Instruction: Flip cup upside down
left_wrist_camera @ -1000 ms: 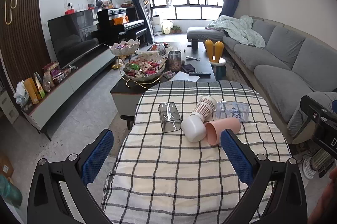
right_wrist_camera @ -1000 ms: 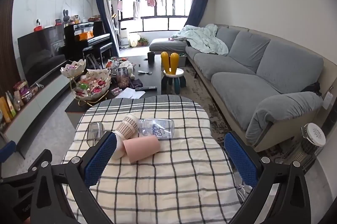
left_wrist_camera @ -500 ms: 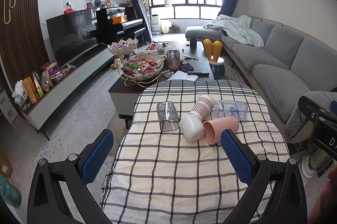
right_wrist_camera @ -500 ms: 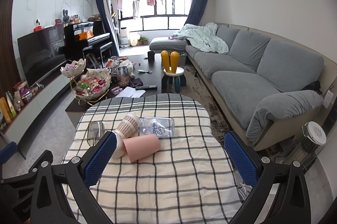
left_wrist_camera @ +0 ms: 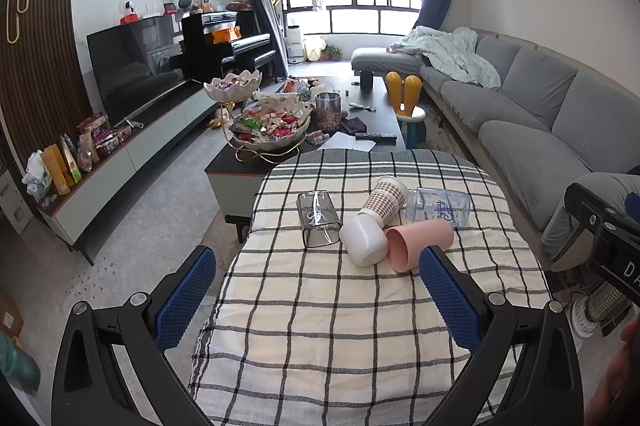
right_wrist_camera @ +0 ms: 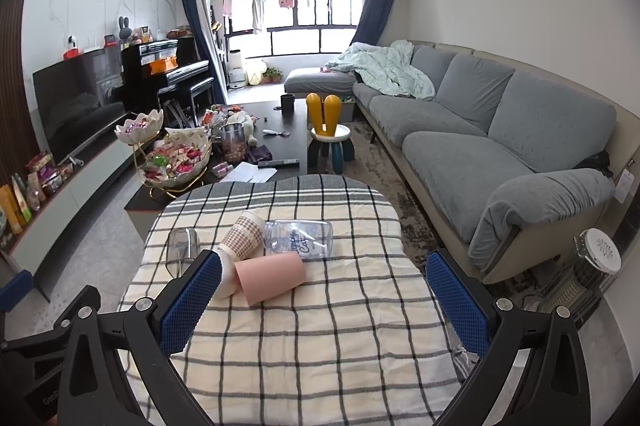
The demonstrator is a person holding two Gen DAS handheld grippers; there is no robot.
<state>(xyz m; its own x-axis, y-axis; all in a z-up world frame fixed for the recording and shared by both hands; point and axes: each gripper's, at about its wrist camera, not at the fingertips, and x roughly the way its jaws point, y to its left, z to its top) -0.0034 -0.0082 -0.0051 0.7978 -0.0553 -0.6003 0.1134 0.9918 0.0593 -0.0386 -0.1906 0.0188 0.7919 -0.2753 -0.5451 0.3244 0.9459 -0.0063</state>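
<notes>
Several cups lie on their sides on the checked tablecloth: a smoky clear glass, a white cup, a brown checked paper cup, a pink cup and a clear printed cup. In the right wrist view the pink cup lies nearest, with the paper cup, the clear printed cup and the glass around it. My left gripper is open and empty, short of the cups. My right gripper is open and empty, just behind the pink cup.
The small covered table ends in a rounded far edge. Beyond it stands a dark coffee table with snack bowls. A grey sofa runs along the right. A small heater stands on the floor at right.
Both grippers have drawn back and up slightly, so the cups sit a little higher and farther in both views. The cups have not moved.
</notes>
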